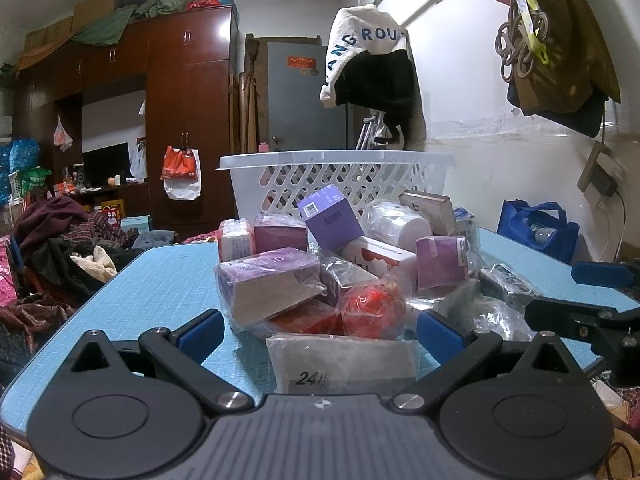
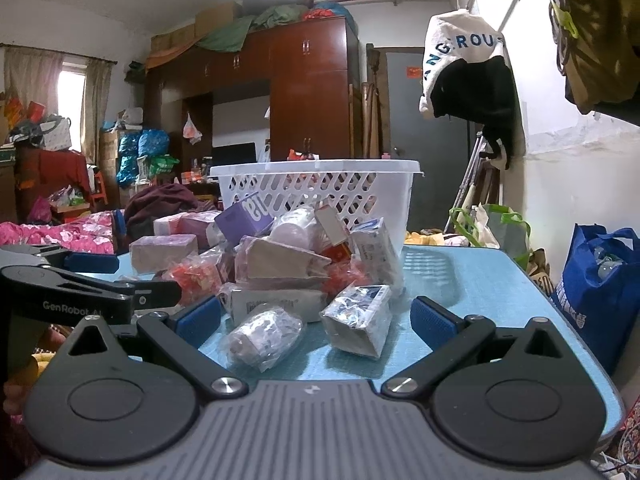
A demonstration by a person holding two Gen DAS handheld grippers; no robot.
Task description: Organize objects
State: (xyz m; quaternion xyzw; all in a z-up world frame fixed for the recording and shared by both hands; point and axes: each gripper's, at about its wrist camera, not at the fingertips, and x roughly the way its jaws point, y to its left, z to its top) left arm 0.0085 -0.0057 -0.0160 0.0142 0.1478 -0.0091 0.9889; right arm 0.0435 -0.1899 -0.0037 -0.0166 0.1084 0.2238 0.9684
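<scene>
A pile of wrapped boxes and packets lies on the blue table [image 1: 168, 280] in front of a white lattice basket [image 1: 336, 176]. In the left wrist view my left gripper [image 1: 320, 330] is open, its blue pads either side of a flat grey packet marked 24H [image 1: 340, 360], with a red wrapped ball [image 1: 374, 308] just beyond. In the right wrist view my right gripper [image 2: 316, 316] is open, a clear-wrapped roll [image 2: 264, 336] and a wrapped box [image 2: 358, 322] lying between its pads. The basket [image 2: 316, 188] stands behind the pile.
The right gripper shows at the right edge of the left wrist view [image 1: 580, 316]; the left gripper shows at the left of the right wrist view [image 2: 80, 292]. A blue bag [image 2: 600, 280] stands right of the table. Clothes lie heaped to the left [image 1: 60, 248]. A wardrobe [image 1: 184, 120] stands behind.
</scene>
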